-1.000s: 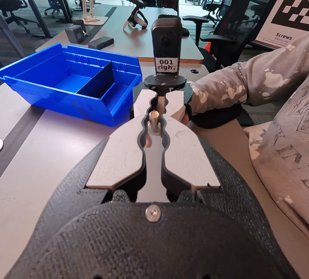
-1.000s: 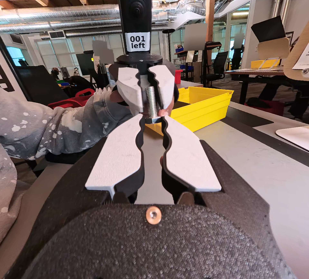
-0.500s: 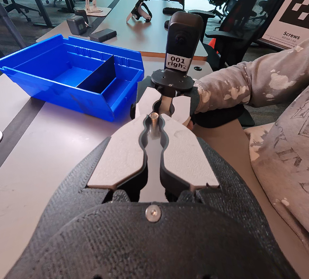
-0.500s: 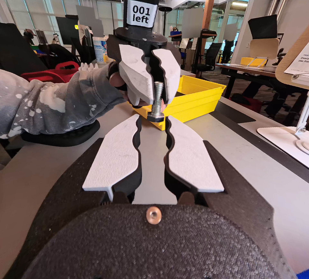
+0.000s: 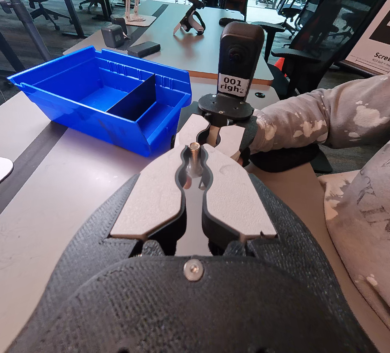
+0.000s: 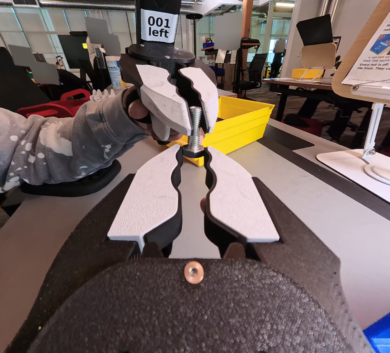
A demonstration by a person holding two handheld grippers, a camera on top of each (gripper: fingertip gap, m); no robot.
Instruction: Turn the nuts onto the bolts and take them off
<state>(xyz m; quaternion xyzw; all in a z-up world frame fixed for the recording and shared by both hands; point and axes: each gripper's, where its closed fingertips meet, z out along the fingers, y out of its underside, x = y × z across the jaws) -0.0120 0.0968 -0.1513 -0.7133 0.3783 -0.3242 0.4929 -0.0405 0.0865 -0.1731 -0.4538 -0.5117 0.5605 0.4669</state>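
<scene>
A silver threaded bolt (image 5: 193, 158) stands upright above the table, thread end up. My left gripper (image 5: 194, 152) is shut on its shank. In the right wrist view the left gripper (image 6: 196, 129) reaches down from above and holds the bolt (image 6: 195, 125). A hex nut (image 6: 193, 150) sits at the bolt's lower end. My right gripper (image 6: 193, 151) is closed on that nut from the sides. In the left wrist view the right gripper's fingers (image 5: 229, 139) show just behind my left fingertips.
A blue divided bin (image 5: 84, 114) stands on the grey table to the left. A yellow bin (image 6: 238, 129) stands behind the bolt in the right wrist view. A white stand base (image 6: 348, 163) with a board is at its right. A person's speckled grey sleeve (image 5: 316, 119) rests on a black pad (image 5: 285, 159). The tips of both grippers are at nearly the same place.
The two grippers have twisted against each other about the bolt. In the right wrist view the left gripper has tilted and drawn closer. Both grips have held.
</scene>
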